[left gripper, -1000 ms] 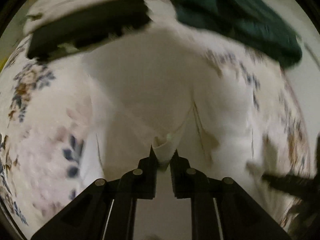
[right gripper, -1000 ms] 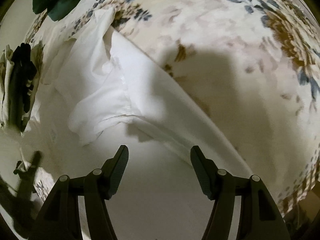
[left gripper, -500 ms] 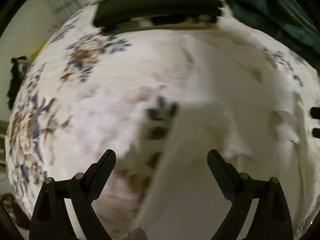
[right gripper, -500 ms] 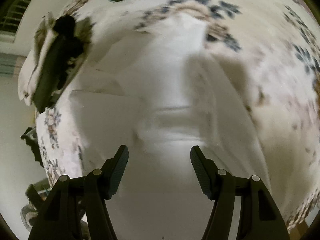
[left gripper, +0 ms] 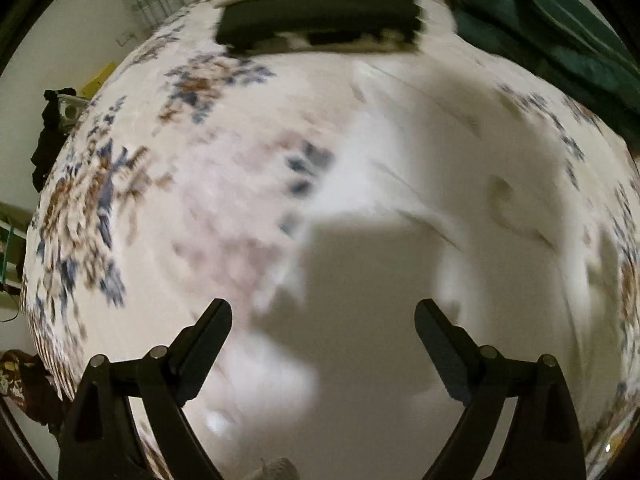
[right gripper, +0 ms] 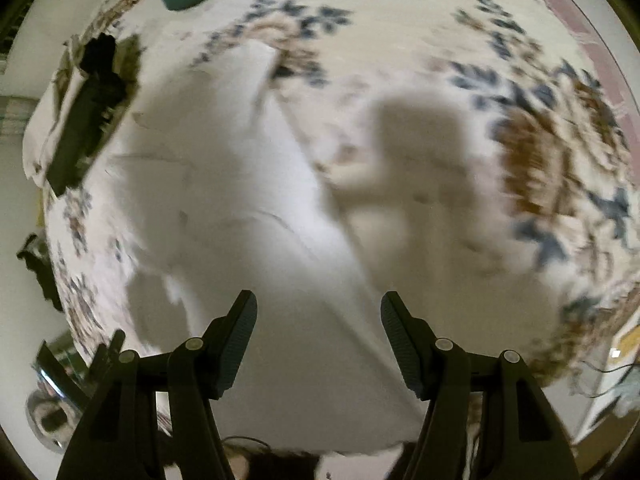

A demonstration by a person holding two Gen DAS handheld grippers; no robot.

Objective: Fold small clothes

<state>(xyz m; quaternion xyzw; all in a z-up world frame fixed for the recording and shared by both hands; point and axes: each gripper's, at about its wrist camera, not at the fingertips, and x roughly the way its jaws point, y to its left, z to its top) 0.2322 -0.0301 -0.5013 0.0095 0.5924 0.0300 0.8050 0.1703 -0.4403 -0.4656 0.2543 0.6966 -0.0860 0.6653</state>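
Note:
A white garment (left gripper: 400, 208) lies spread on a floral bedsheet (left gripper: 120, 200). It also shows in the right wrist view (right gripper: 224, 184), reaching down under the fingers. My left gripper (left gripper: 323, 320) is open and empty, held above the garment's near part. My right gripper (right gripper: 319, 312) is open and empty, above the garment's near right edge. Both views are blurred by motion, so folds and edges are hard to make out.
A stack of folded clothes, black on cream (left gripper: 320, 20), sits at the far end of the bed; it shows at the left in the right wrist view (right gripper: 84, 116). A dark green cloth (left gripper: 540, 32) lies at the far right corner. Room clutter lies past the bed's edges.
My left gripper has let go of the white fabric it pinched and stands wide open, lifted back. My right gripper stayed open and swung over the garment's right side.

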